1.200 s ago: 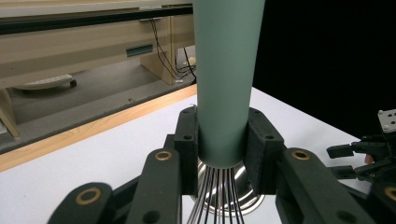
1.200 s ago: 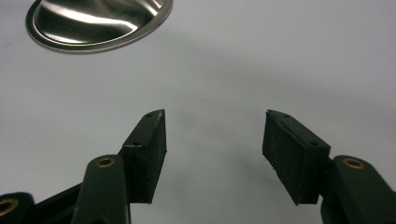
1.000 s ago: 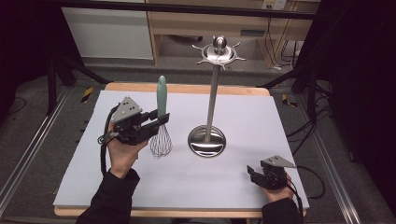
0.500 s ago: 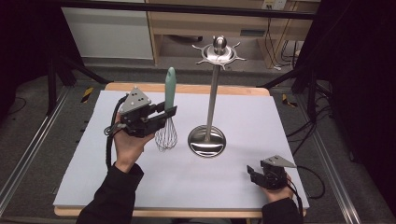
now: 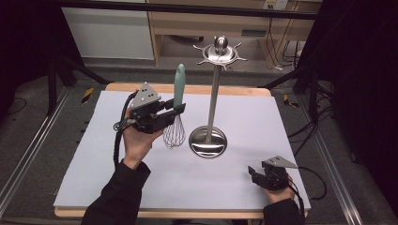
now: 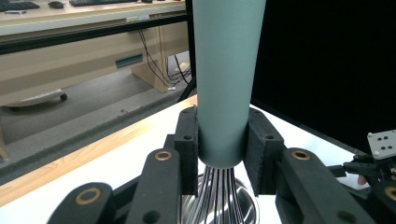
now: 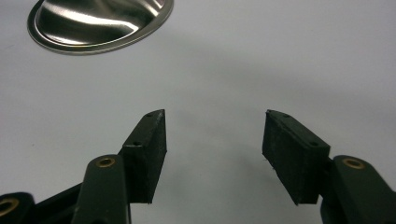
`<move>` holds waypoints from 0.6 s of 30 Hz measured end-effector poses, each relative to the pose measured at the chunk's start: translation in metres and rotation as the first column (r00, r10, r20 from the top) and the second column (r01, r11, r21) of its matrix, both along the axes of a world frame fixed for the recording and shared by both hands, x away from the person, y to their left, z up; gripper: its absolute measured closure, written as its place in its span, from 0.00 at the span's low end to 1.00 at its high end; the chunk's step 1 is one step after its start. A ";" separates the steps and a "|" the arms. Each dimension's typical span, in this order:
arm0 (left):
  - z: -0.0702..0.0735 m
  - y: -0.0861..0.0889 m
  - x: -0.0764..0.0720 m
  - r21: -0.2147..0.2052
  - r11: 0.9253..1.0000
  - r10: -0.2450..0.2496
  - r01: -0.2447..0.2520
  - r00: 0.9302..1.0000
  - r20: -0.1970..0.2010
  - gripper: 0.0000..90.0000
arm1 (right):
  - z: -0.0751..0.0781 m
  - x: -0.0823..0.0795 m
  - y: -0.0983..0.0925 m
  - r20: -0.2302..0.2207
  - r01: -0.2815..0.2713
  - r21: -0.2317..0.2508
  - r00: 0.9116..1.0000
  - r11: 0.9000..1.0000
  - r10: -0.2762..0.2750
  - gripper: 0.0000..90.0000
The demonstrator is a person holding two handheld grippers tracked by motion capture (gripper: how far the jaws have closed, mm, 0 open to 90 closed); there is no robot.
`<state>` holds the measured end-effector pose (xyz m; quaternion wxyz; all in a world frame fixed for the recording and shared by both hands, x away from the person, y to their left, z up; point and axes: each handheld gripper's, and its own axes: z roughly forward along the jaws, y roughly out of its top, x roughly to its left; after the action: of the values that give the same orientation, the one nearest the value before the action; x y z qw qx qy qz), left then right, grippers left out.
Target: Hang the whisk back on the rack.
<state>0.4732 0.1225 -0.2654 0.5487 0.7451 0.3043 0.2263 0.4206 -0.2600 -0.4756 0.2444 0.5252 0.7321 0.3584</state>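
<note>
between the left gripper (image 6: 222, 154) jaws, the whisk (image 6: 224, 84) handle stands clamped upright.

Even overhead light, dark room edges, glare on the steel stand base (image 7: 98, 23), soft faint shadows, sharp focus

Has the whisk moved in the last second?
Yes. The whisk, held in the left gripper, has shifted right toward the steel stand and risen slightly off the table.
</note>
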 end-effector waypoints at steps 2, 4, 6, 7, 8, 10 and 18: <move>0.001 -0.002 0.002 -0.002 1.000 -0.003 0.003 1.000 0.000 0.76 | 0.000 0.000 0.000 -0.001 -0.001 0.004 1.000 1.000 0.001 0.45; 0.001 -0.004 0.003 -0.003 1.000 -0.004 0.004 1.000 0.001 0.76 | 0.000 0.000 0.000 -0.001 -0.001 0.005 1.000 1.000 0.001 0.45; 0.002 -0.006 0.004 -0.005 1.000 -0.003 0.003 1.000 0.000 0.76 | 0.001 0.000 0.000 -0.001 -0.002 0.006 1.000 1.000 0.002 0.45; 0.002 -0.008 0.005 -0.010 1.000 -0.002 0.002 1.000 -0.001 0.76 | 0.001 0.000 0.000 -0.001 -0.002 0.006 1.000 1.000 0.002 0.45; 0.003 -0.009 0.006 -0.010 1.000 -0.004 0.004 1.000 -0.002 0.76 | 0.000 0.000 0.000 0.000 -0.004 0.004 1.000 1.000 0.004 0.45; 0.003 -0.011 0.008 -0.004 1.000 -0.004 0.004 1.000 0.002 0.76 | 0.000 0.000 0.000 -0.001 -0.004 0.005 1.000 1.000 0.004 0.45; 0.005 -0.014 0.013 -0.003 1.000 -0.007 0.007 1.000 -0.007 0.76 | 0.001 0.000 0.000 0.000 -0.005 0.006 1.000 1.000 0.005 0.45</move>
<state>0.4859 0.1087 -0.2604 0.5495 0.7460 0.3042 0.2212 0.4204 -0.2604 -0.4751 0.2418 0.5240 0.7324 0.3613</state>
